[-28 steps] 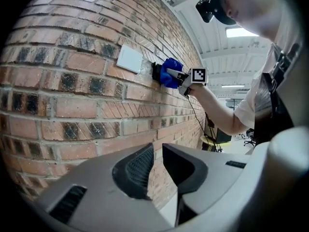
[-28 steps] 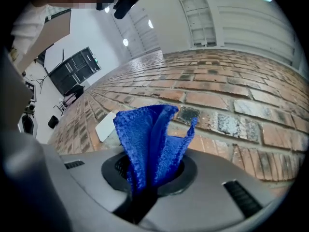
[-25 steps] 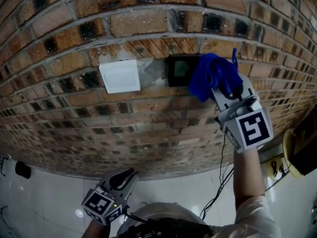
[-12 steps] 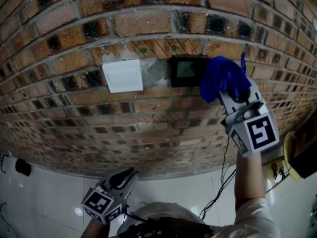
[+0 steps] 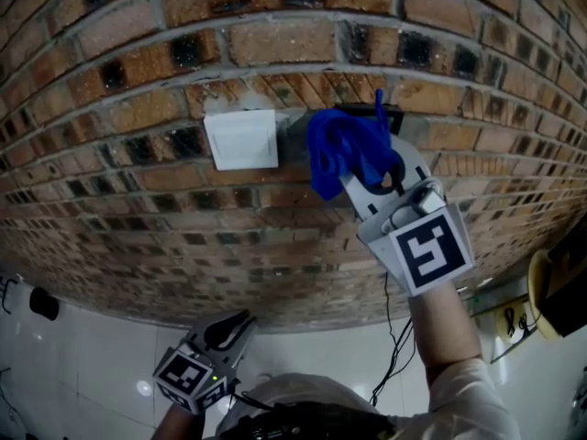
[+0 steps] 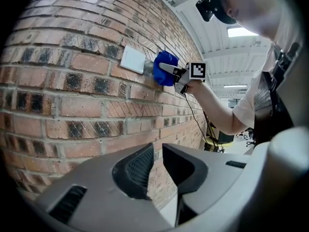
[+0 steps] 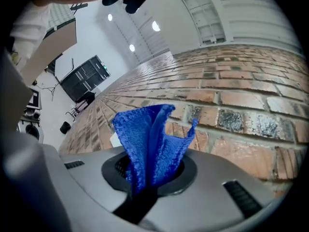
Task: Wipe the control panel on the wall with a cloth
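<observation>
The control panel (image 5: 392,117) sits just right of the white switch plate (image 5: 241,139), mostly covered by the blue cloth (image 5: 347,152) pinched in the right tongs (image 5: 359,180). Well below the plate, the left tongs (image 5: 231,324) hang empty, jaws slightly apart.

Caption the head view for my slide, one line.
Right gripper holds a blue cloth over the control panel on a brick wall, beside a white plate; left gripper empty below.

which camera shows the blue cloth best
The right gripper view: the cloth fills the centre, pinched between the jaws. The head view shows it over the control panel; the left gripper view shows it small and distant.
</observation>
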`<state>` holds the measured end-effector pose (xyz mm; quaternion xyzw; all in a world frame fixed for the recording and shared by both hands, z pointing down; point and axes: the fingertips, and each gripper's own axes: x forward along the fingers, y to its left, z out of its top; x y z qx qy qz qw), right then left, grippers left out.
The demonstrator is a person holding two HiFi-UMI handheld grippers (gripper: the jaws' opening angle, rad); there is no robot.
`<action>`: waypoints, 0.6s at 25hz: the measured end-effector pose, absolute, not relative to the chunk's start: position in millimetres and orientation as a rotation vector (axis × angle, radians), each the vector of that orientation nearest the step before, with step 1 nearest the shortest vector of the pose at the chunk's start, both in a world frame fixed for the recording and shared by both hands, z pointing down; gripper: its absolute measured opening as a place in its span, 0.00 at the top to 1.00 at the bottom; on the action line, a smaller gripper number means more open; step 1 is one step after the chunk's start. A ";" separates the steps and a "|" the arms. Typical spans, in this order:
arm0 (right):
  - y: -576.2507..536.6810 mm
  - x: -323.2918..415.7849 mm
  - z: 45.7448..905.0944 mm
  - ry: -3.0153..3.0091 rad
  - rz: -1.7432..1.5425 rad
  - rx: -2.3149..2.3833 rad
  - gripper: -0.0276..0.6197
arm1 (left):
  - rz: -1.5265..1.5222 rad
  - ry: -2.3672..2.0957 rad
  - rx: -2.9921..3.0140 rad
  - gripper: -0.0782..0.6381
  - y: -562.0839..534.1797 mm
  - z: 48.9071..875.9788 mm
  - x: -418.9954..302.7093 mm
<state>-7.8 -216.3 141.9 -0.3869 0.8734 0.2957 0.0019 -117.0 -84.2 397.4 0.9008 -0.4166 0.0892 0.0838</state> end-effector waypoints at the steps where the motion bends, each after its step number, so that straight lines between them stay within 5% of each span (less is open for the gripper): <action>1: -217.1 -2.3 140.4 2.729 0.914 -1.230 0.82 | 0.268 -1.245 2.688 0.81 -84.3 397.9 -117.7; 15: -242.5 122.9 143.4 2.590 0.988 -1.605 0.82 | 0.263 -1.190 2.698 0.81 -84.6 397.6 -104.0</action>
